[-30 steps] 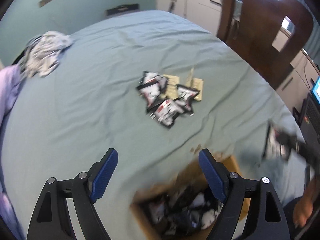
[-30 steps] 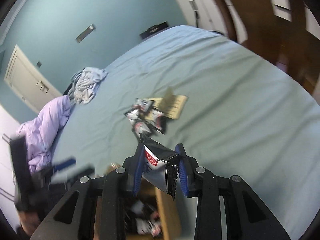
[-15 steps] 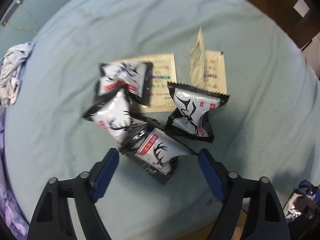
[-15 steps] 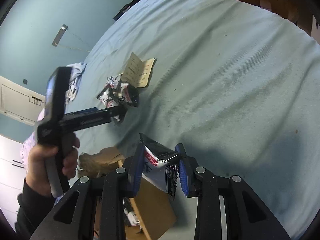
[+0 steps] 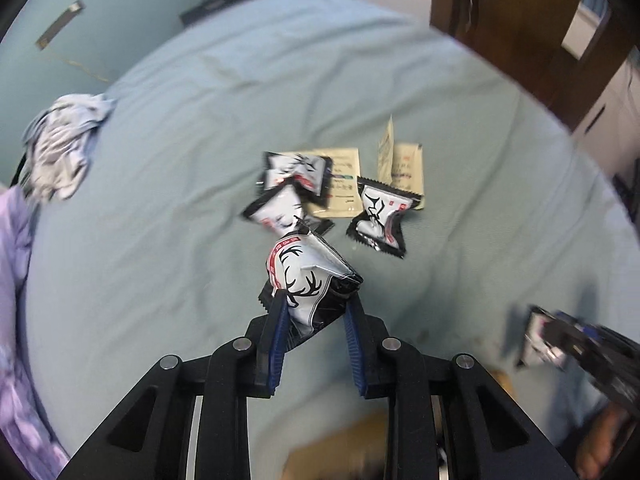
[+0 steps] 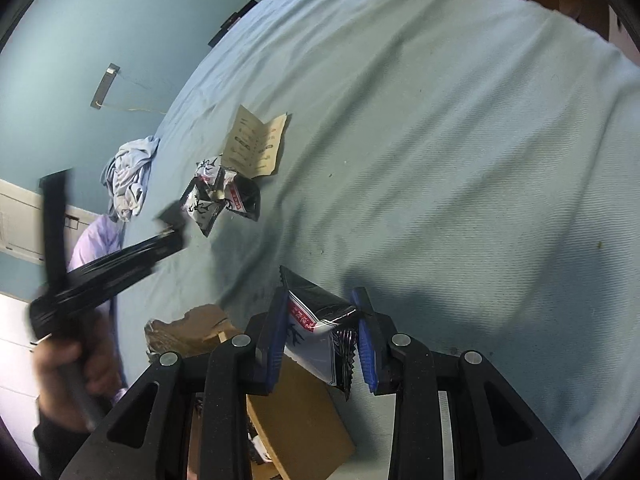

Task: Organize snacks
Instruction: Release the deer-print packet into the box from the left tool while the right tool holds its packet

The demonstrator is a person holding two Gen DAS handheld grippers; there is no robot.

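Between the blue pads of my left gripper (image 5: 316, 304) sits a black-and-white snack packet (image 5: 308, 276) with an antler print and a red stripe; my jaws have just been closing and now pinch its near end, so it sticks up off the bed (image 5: 160, 220). Just beyond it, toward the far side, three more packets of the same kind lie on the pale green sheet: two overlapping ones (image 5: 288, 188) at the left and a single one (image 5: 380, 220) at the right, well clear of my jaws. Two beige sachets (image 5: 404, 168) lie under and behind them, one with a flap standing up. Far left, a crumpled grey cloth (image 5: 60, 152) rests near the bed's edge beside a lilac blanket (image 5: 16, 280).

My right gripper (image 6: 322, 320) holds a second packet (image 6: 320, 332) of the same sort, its jaws narrow and pressing on both sides, with the crimped black edge hanging down at the near right. It hangs above the open flaps of a cardboard box (image 6: 296, 412) at the near edge of the bed; the inside is mostly hidden by my gripper. From that side, my left hand (image 6: 76, 364) shows blurred at the left around its black handle, with the loose packets (image 6: 224, 196) farther off on the sheet.
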